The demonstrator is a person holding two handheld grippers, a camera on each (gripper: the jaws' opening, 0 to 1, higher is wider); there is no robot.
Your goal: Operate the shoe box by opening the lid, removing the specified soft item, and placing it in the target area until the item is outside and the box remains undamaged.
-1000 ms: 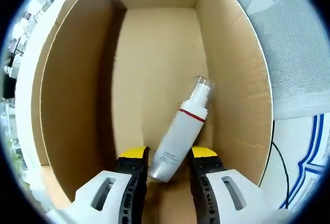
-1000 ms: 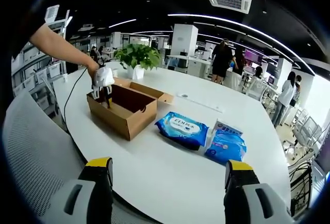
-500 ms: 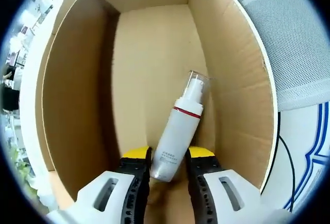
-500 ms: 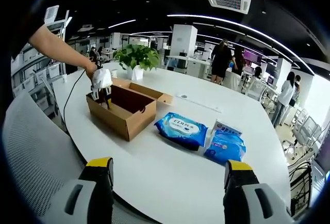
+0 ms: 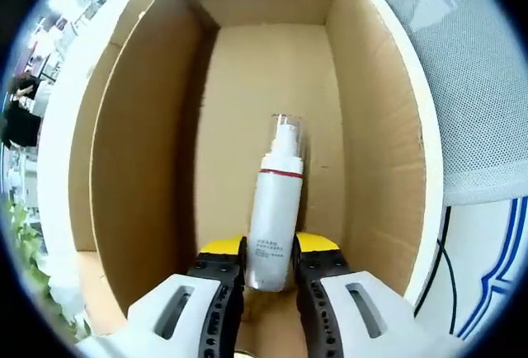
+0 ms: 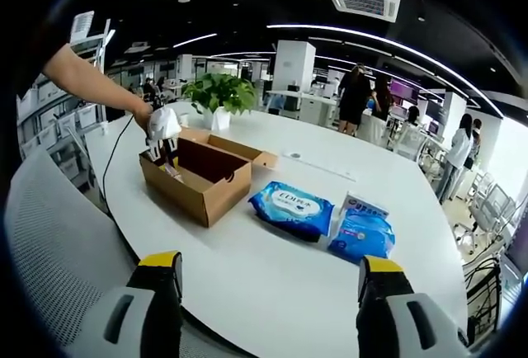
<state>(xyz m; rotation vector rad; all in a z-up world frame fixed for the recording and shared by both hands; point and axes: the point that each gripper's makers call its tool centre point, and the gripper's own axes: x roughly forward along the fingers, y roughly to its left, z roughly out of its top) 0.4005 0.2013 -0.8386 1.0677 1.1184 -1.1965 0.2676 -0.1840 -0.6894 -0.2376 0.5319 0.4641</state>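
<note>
My left gripper (image 5: pixel 270 261) now clamps the base of the white spray bottle (image 5: pixel 276 212) inside the open shoe box (image 5: pixel 388 127); a second ago my jaws stood apart on either side of it. The bottle, then slanted toward the box's right wall, now lies straight along the floor, clear cap pointing to the far end wall. Its label print is too small to read. My right gripper (image 6: pixel 270 313) hangs wide open, holding nothing, above the near edge of the white table (image 6: pixel 272 267). Beside the box lie a blue wipes pack (image 6: pixel 294 207) marked "EDI…" and a smaller blue pack (image 6: pixel 360 232). A potted plant (image 6: pixel 219 96) stands behind the box.
</note>
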